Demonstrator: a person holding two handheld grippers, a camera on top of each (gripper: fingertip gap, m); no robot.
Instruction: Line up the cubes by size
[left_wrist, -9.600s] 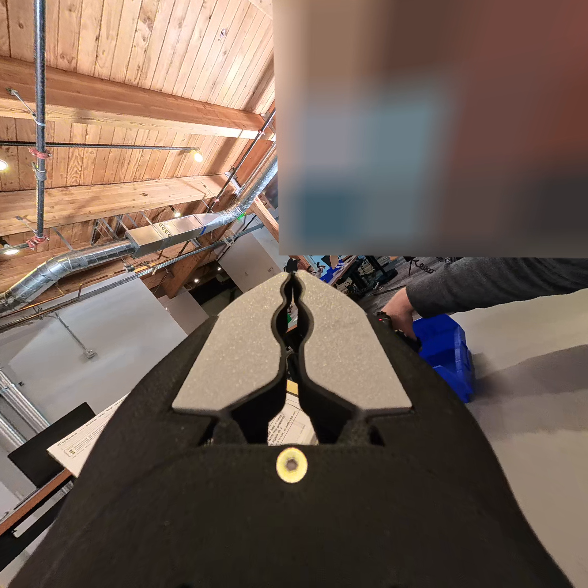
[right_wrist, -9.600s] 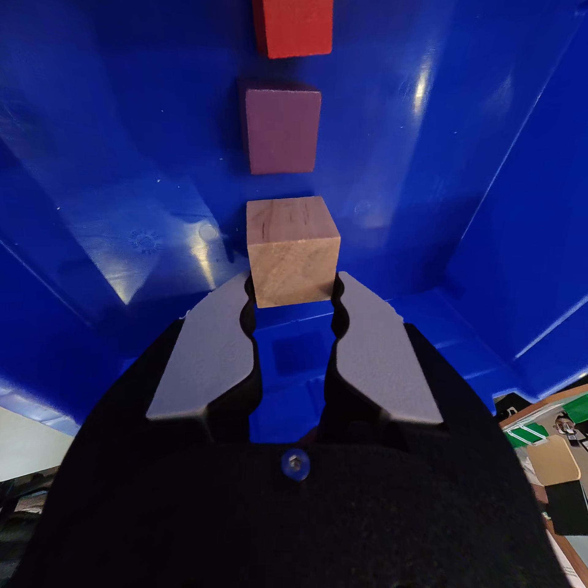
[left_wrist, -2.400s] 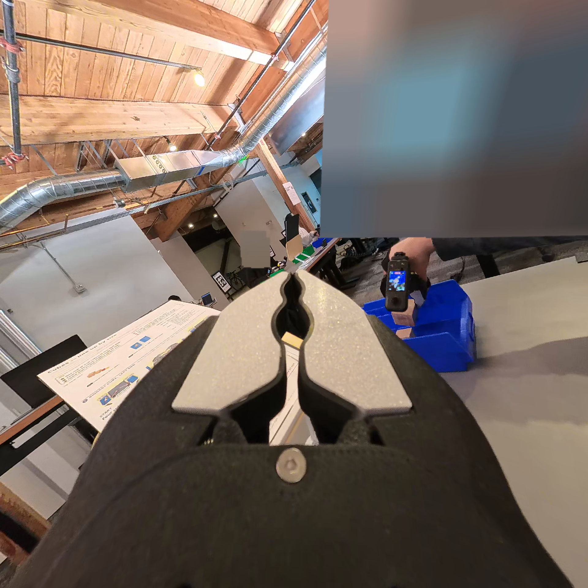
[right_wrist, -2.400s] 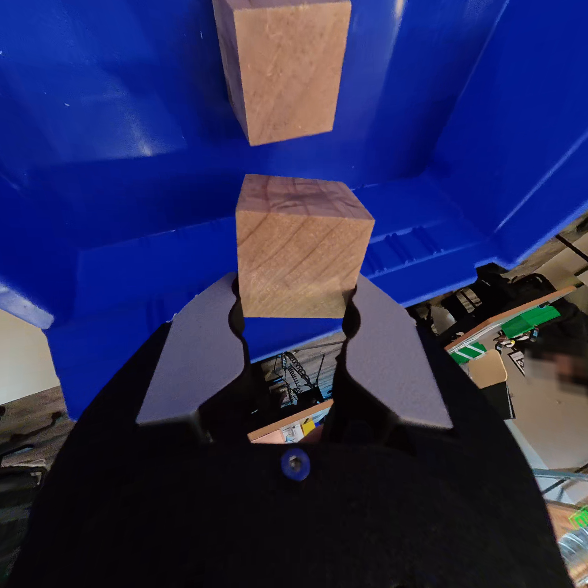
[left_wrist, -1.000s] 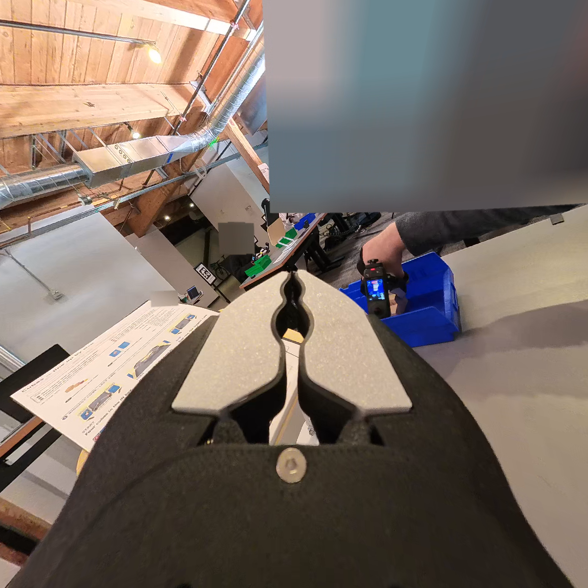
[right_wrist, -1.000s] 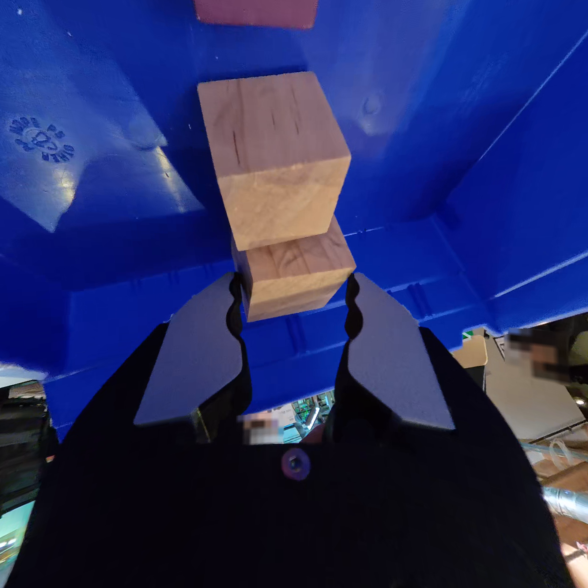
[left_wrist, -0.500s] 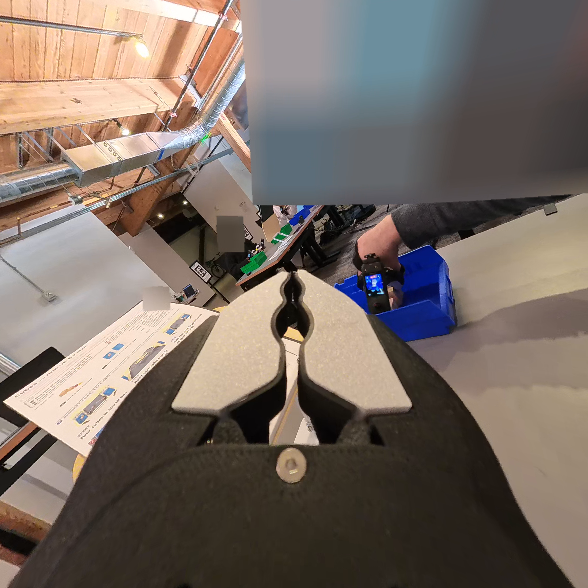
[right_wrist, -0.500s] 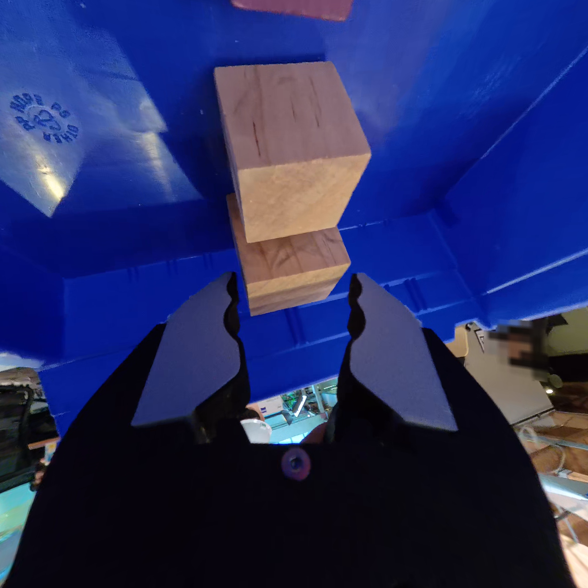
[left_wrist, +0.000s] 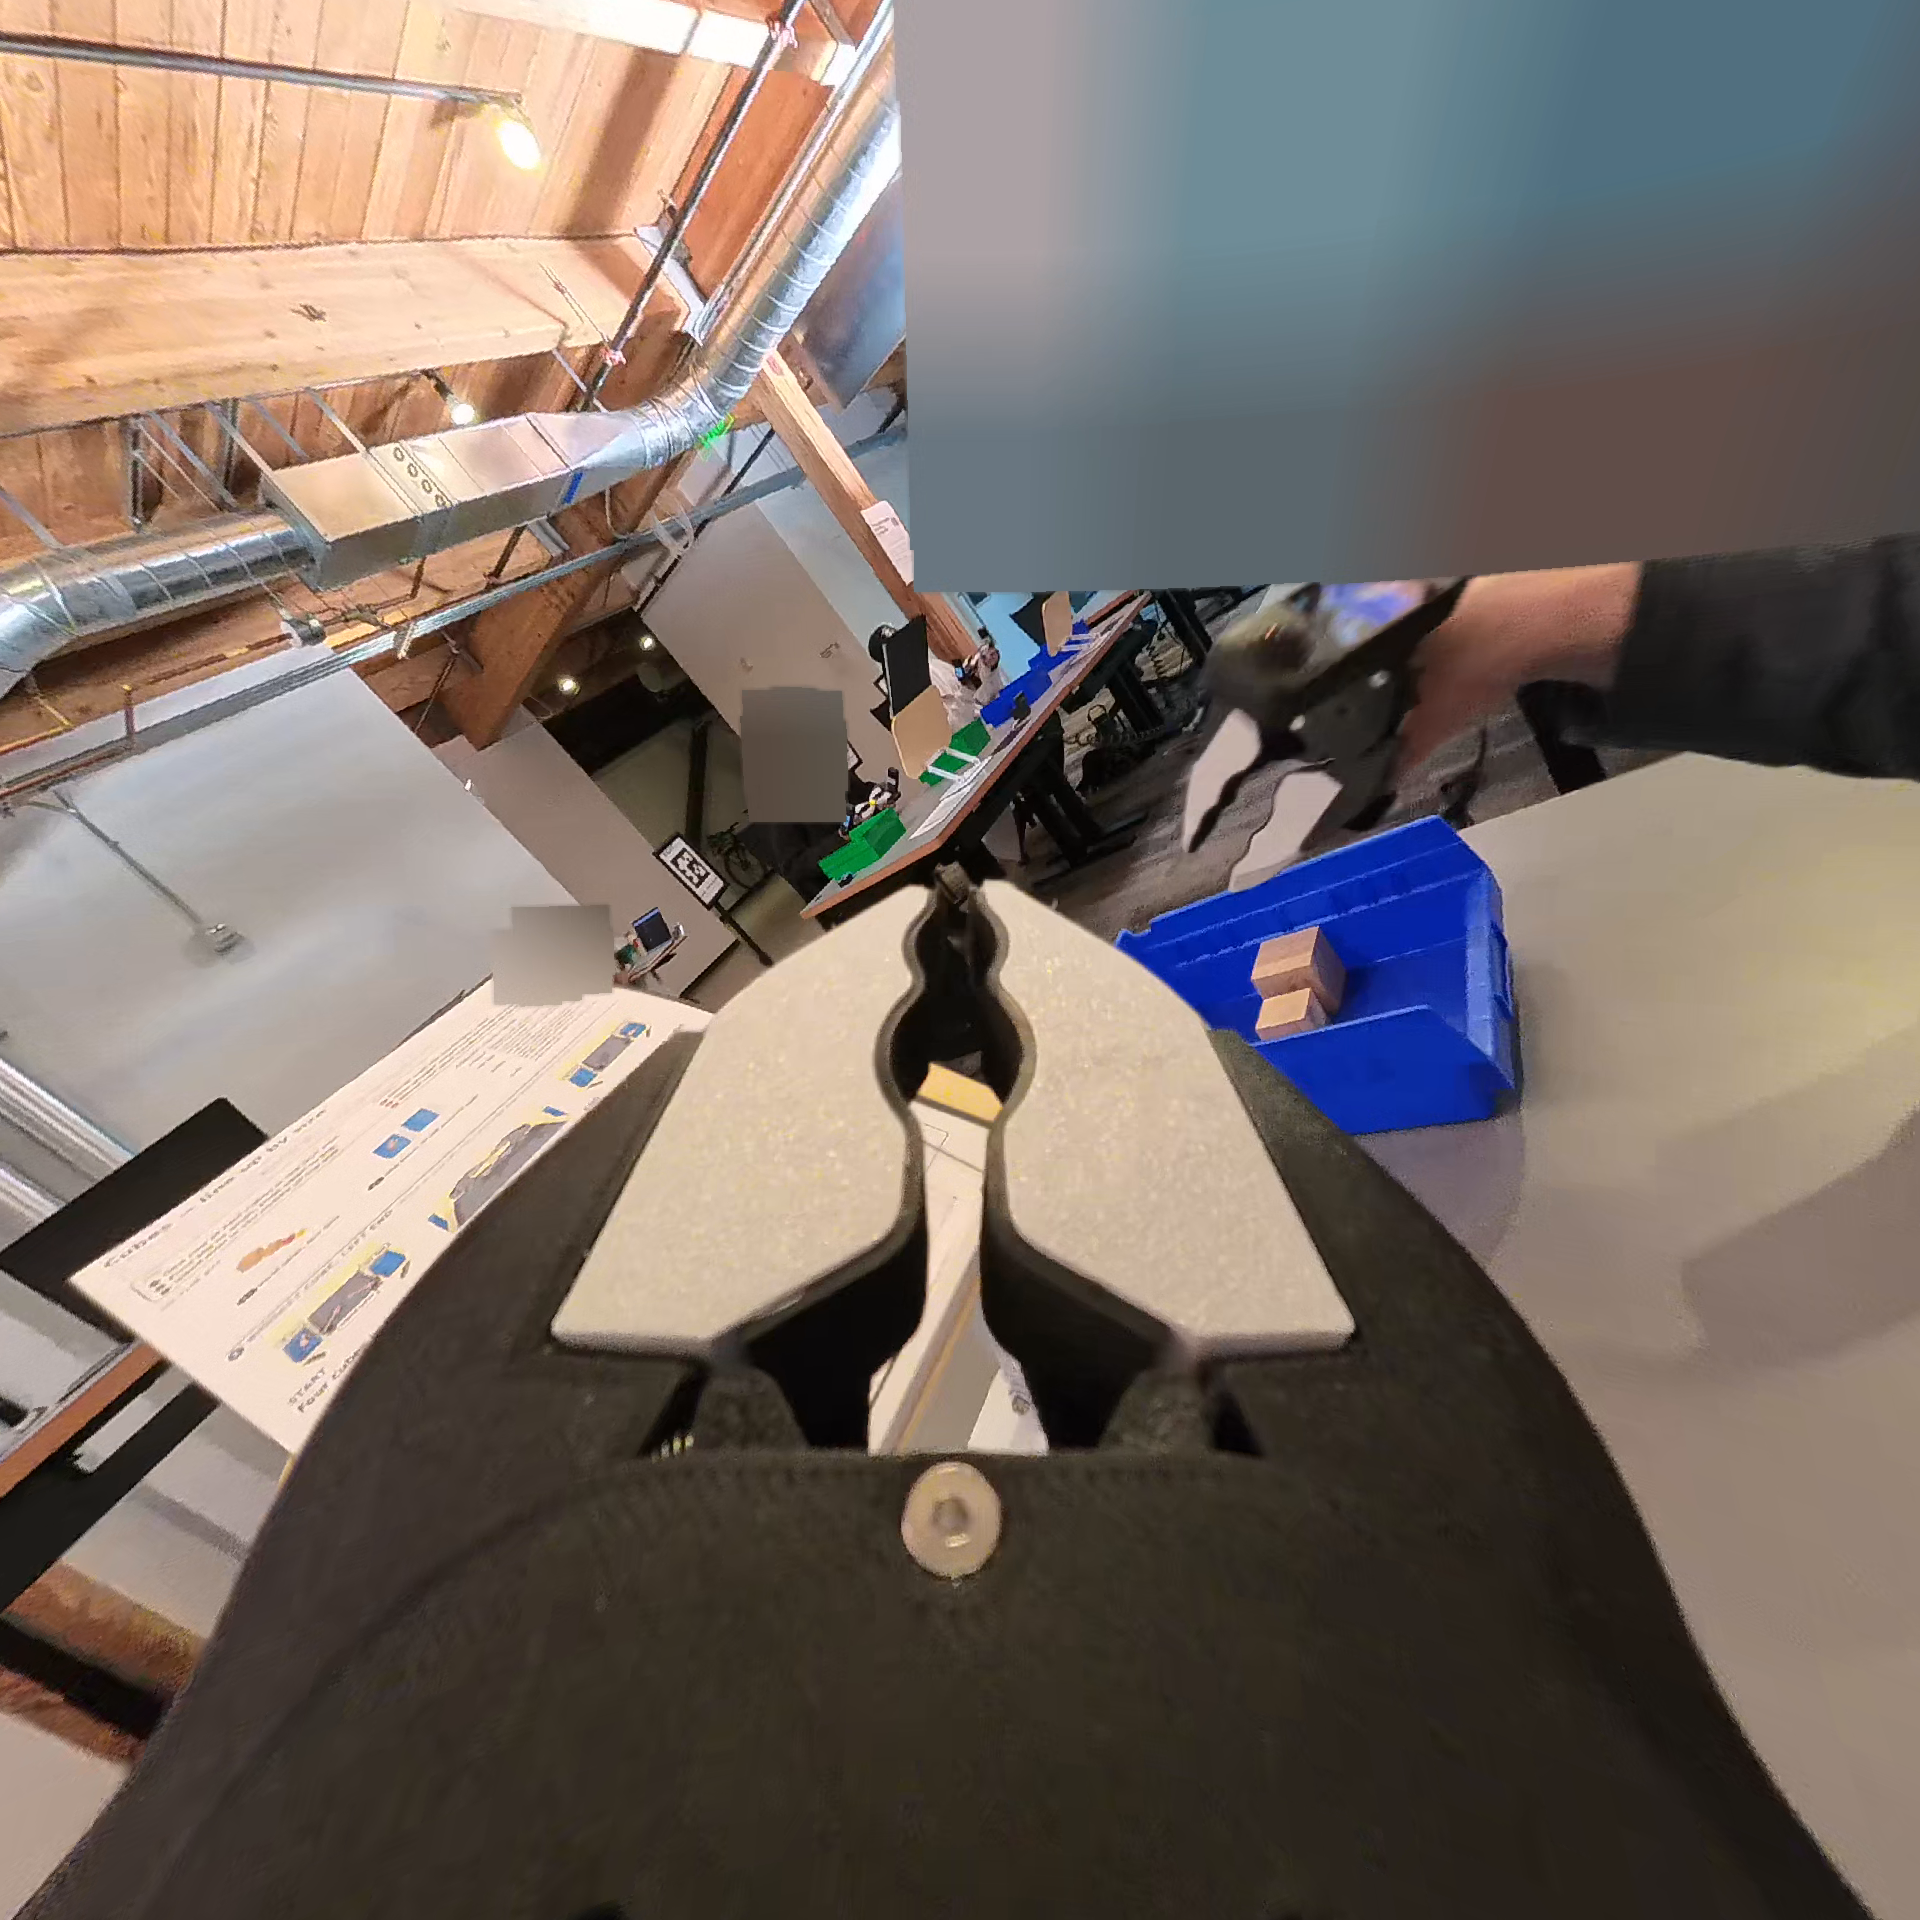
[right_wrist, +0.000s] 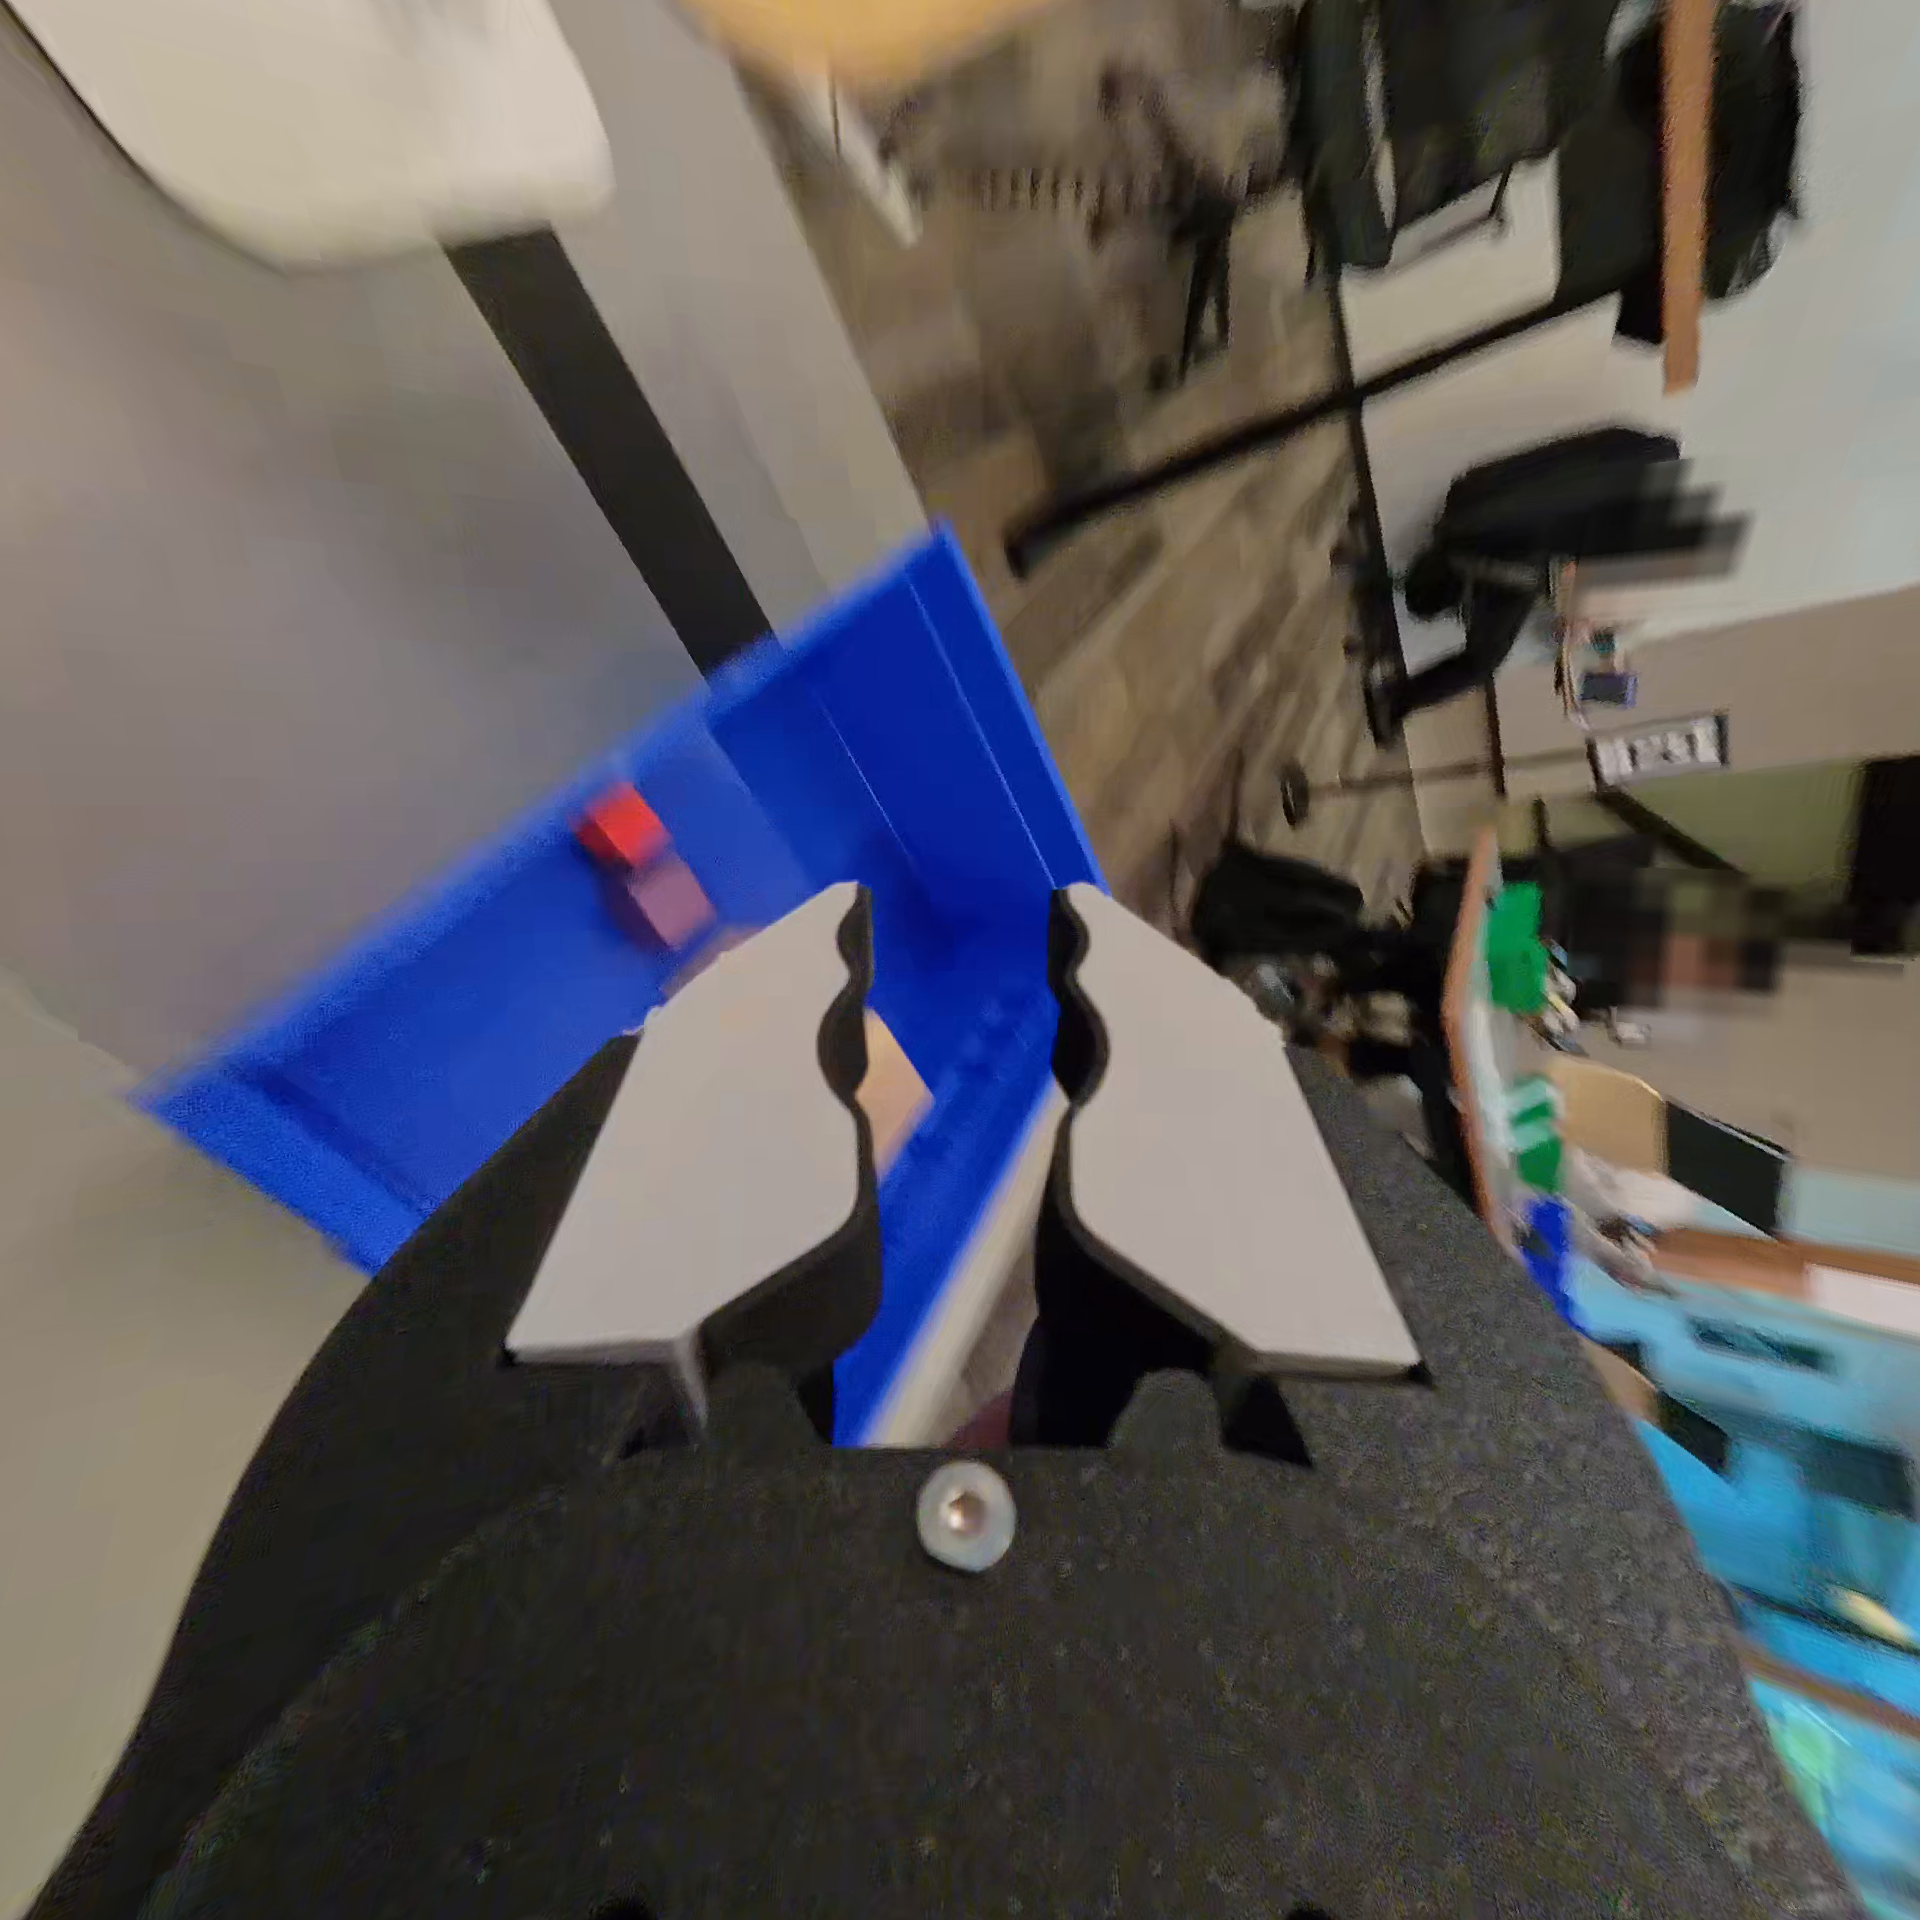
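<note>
My right gripper (right_wrist: 956, 904) hangs open over the blue bin (right_wrist: 914, 727), gripping nothing. Left gripper (left_wrist: 954, 914) is pinched closed, nothing in it either.

Black grainy tool (left_wrist: 956, 914) bodies — grey wavy-edged fingers (left_wrist: 790, 1122), silver screw (left_wrist: 952, 1518), dark sleeve (left_wrist: 1766, 665).

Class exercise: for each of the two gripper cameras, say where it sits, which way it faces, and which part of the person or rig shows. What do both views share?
Left wrist view: on the left gripper, low over the grey table, angled up at the ceiling; its closed fingers and the person's sleeve show.
Right wrist view: on the right gripper, rolled sideways above the bin; open fingers show.
Shared: the blue bin.
</note>
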